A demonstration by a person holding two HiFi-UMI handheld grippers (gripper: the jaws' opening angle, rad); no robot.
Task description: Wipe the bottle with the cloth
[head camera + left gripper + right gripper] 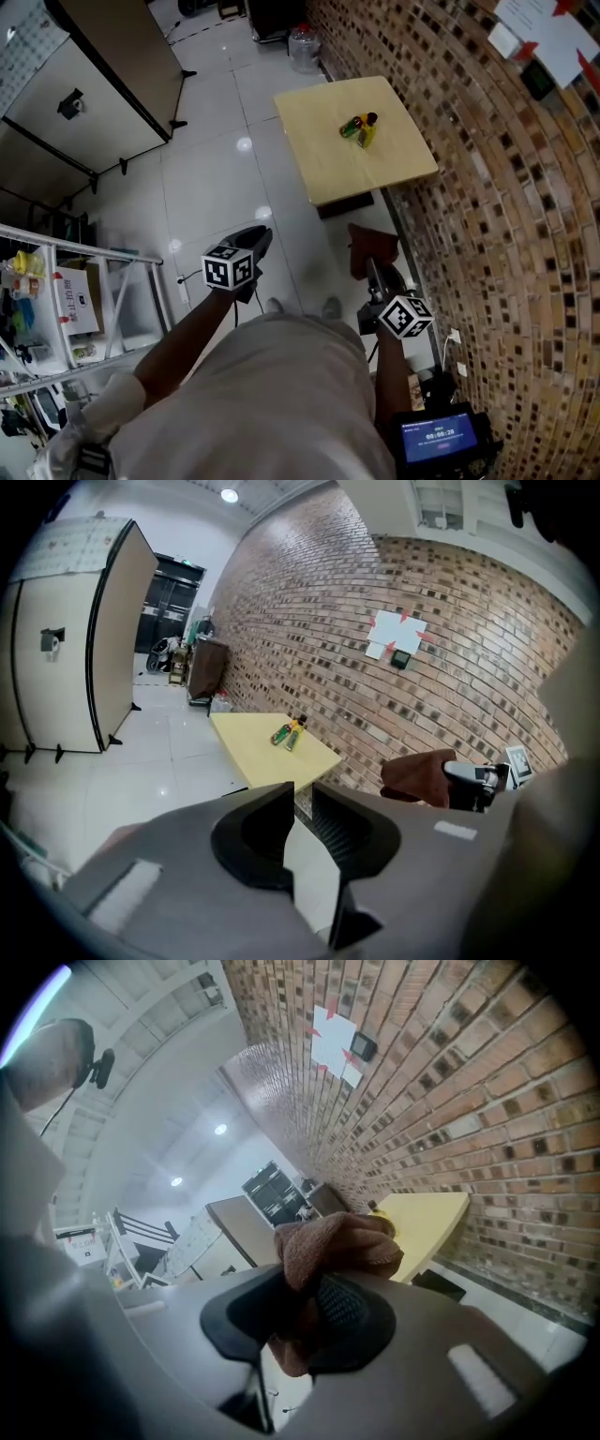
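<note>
While right gripper (309,1309) clamps brown fuzzy cloth (339,1241), left gripper (302,803) closed, empty: reach green-yellow bottle (359,129) upper centre, pin first.

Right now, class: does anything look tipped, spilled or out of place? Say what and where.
The bottles on the yellow table seem to lie on their sides rather than upright. Nothing looks spilled; the brown cloth is bunched in the right claw.
</note>
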